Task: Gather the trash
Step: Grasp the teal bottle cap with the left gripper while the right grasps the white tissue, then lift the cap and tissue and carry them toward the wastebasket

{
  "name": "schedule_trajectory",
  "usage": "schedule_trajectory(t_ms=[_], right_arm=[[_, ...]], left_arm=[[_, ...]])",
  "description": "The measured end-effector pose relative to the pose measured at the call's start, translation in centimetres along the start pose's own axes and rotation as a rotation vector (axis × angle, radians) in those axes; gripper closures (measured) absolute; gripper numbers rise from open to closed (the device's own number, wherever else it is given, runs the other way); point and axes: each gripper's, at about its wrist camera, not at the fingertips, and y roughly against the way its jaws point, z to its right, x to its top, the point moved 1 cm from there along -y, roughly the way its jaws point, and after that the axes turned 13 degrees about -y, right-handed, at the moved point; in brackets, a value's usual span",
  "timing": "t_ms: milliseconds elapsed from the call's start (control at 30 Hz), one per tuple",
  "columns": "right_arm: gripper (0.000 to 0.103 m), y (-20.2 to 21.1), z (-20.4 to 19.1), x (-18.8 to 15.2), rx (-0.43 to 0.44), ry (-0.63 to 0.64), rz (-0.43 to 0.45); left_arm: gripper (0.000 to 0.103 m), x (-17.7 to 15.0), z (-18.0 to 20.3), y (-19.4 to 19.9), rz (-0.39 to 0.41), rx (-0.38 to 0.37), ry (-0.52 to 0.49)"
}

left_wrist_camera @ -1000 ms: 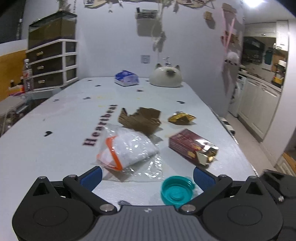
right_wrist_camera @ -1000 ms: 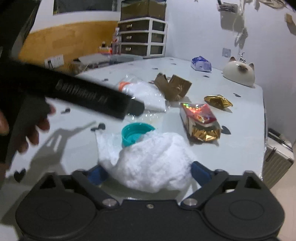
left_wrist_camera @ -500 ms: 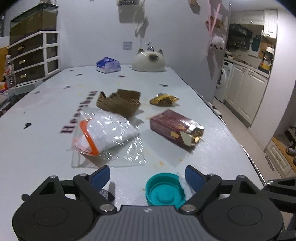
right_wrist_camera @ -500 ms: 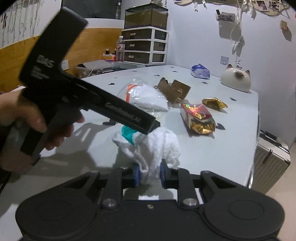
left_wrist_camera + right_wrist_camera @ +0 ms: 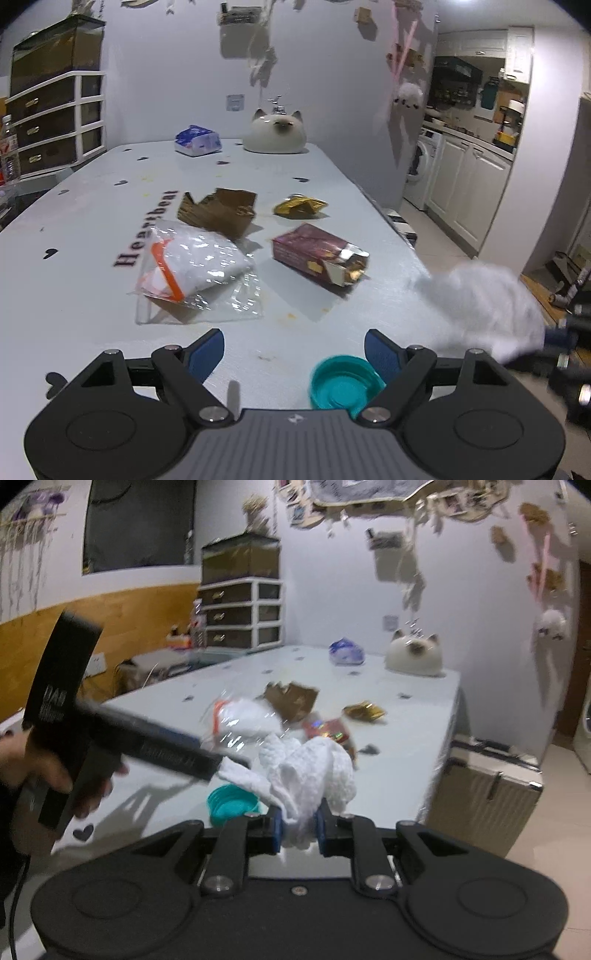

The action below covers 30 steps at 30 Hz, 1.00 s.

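Right tongs (image 5: 298, 826) clamped, left tongs (image 5: 294, 350) spread

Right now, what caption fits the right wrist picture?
Right gripper shut on a white tissue, teal lid left on the table.

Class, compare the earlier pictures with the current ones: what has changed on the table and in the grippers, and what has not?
The right gripper closed on the white tissue and lifted it off the table. The left gripper, narrowing slightly but open, shifted around the teal lid. The other trash stayed put.
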Motion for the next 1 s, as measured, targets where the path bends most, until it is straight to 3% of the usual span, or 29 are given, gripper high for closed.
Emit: schedule_trajectory(t_ms=[133, 333, 367, 667, 1000], right_arm=[[0.085, 0.9, 0.8, 0.5, -0.030, -0.032, 0.028], [0.085, 1.4, 1.5, 0.3, -0.047, -0.055, 0.027], [0.085, 1.3, 1.6, 0.2, -0.048, -0.060, 0.025], [0.085, 1.2, 2.1, -0.7, -0.061, -0.089, -0.006], [0.085, 3.1, 2.5, -1.0, -0.070, -0.113, 0.009]], left_arm=[[0.020, -0.5, 2.2, -0.5, -0.036, -0.026, -0.063], [0.043, -1.2, 4.0, -1.8, -0.088, -0.011, -0.117], [0.052, -1.2, 4.1, -1.7, -0.086, -0.014, -0.116], [0.053, -1.8, 4.8, 0.9, -0.043, 0.040, -0.079], [0.053, -2.2, 5.9, 4.8, 0.016, 0.102, 0.047]])
